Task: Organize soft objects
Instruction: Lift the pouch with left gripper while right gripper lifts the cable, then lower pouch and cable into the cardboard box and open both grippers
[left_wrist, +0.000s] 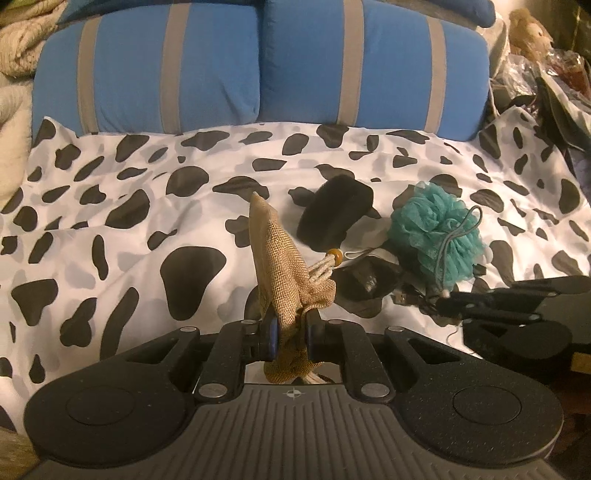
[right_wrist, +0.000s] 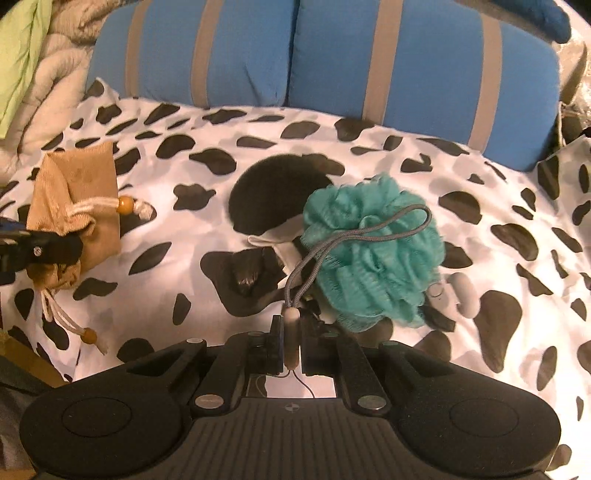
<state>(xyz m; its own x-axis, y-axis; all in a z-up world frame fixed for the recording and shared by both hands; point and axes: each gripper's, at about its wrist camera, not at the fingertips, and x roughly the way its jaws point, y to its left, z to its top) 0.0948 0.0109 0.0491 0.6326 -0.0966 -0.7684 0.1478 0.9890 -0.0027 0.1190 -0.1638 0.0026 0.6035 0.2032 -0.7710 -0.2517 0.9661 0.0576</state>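
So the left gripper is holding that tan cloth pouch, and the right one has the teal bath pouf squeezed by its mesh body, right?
Not quite. The left gripper does hold the tan pouch, but the right gripper grips the teal pouf by the toggle on its grey cord, not the mesh. The right wrist view shows this.

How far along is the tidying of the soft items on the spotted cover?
Nothing looks put away yet. In hand: the left tool is shut on the tan drawstring pouch, and the right tool pinches the cord toggle of the teal bath pouf. Left: the black fuzzy item still lies on the cover.
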